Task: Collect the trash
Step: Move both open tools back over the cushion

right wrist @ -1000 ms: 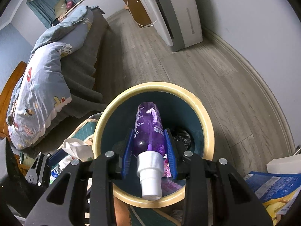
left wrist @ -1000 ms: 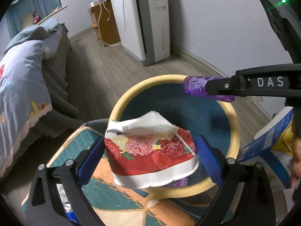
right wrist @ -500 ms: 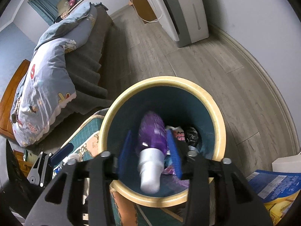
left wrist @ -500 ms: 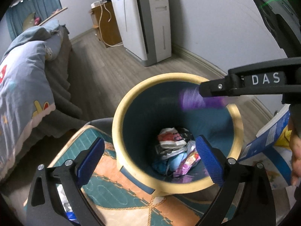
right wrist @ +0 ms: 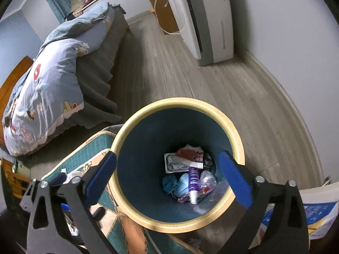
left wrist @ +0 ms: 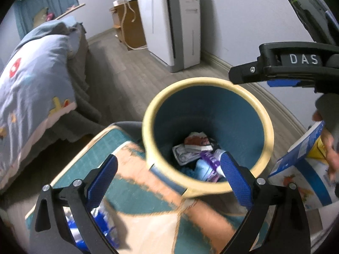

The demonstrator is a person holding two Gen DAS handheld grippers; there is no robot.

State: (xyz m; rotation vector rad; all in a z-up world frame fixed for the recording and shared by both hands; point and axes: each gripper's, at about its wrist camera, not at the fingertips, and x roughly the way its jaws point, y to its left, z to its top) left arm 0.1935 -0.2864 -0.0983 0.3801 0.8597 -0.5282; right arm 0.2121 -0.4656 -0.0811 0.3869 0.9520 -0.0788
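Observation:
A round bin with a cream rim (left wrist: 270,131) (right wrist: 237,139) and dark blue inside stands on the floor. At its bottom lie the purple spray bottle (right wrist: 193,178) (left wrist: 208,164), the red flowered wrapper (right wrist: 190,154) (left wrist: 198,140) and other trash. My left gripper (left wrist: 167,177) is open and empty, over the bin's near rim. My right gripper (right wrist: 168,175) is open and empty, above the bin's mouth; it also shows in the left wrist view at upper right (left wrist: 273,72).
A patterned teal and orange mat (left wrist: 135,192) lies beside the bin, with blue and white wrappers (left wrist: 99,226) on it. A blue and white box (left wrist: 303,165) sits to the right. A bed (right wrist: 53,80) is left; a white appliance (left wrist: 173,21) stands by the far wall.
The left gripper let go of the red wrapper, then the right gripper opened and dropped the purple bottle; both now lie in the bin. The left gripper has drawn back a little.

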